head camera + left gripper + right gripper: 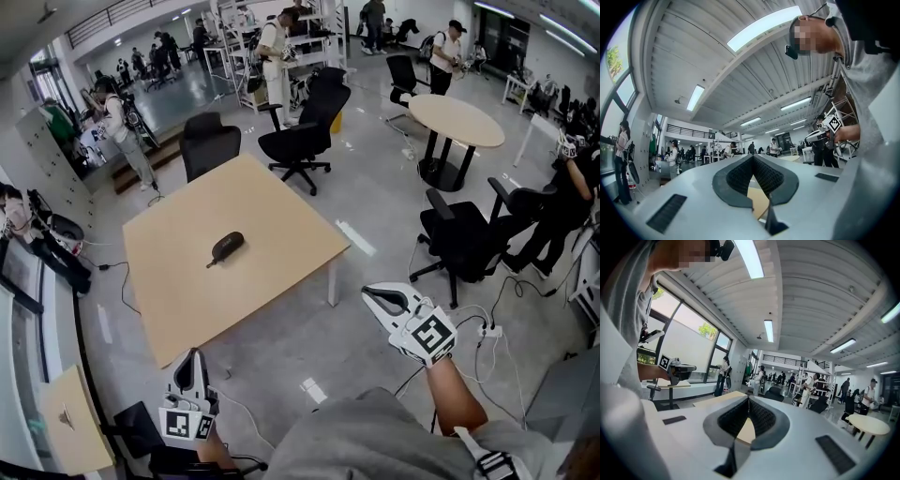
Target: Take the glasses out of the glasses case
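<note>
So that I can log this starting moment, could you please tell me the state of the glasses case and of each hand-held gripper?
glasses case: looks closed, lying flat on the table, nothing touching it.
left hand-held gripper: jaws shut, nothing between them, over the floor short of the table.
right hand-held gripper: jaws shut, nothing between them, over the floor short of the table.

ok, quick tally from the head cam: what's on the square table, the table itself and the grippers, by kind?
Glasses case: 1, closed, the only thing on the table
Square table: 1
Grippers: 2, left gripper and right gripper, both shut and empty, short of the table
Total: 4
</note>
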Available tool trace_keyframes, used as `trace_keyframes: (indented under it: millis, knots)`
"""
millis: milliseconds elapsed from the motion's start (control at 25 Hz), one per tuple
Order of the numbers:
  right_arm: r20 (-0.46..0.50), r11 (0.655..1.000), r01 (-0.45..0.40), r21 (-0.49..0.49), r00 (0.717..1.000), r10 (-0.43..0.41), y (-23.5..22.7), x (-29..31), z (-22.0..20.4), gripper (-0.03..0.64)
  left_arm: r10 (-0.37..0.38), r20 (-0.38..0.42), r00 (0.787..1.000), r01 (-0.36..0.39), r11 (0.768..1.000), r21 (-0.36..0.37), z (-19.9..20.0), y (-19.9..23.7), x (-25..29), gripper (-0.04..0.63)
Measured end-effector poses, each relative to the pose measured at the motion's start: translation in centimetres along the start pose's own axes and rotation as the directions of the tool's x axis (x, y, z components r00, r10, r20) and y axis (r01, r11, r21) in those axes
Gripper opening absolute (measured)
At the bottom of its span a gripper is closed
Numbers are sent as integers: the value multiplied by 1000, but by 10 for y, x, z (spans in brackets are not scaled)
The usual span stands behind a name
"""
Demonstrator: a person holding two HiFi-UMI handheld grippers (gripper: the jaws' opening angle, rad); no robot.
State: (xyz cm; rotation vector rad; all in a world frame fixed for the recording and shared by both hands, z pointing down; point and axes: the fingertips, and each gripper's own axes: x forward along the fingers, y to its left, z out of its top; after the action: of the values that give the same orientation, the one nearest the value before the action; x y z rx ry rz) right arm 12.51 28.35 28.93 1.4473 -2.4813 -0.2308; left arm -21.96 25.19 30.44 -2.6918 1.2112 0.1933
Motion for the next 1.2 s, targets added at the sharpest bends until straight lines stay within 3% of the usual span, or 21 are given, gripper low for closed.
trace_keyframes:
  millis: [520,720,1200]
  knots:
    - [-17,998,-39,39,999,40,1,54,-12,8,-13,-48,999,12,1000,-18,-26,27,15,5]
    - [-20,995,-87,57,996,88,-18,97,-23,8,22,-76,997,-24,999,-24,-40,46,36,5]
    - [28,967,-247,69,969,245,-97,229,-30,8,112,-105,988,-115,993,-16,-66,92,148,5]
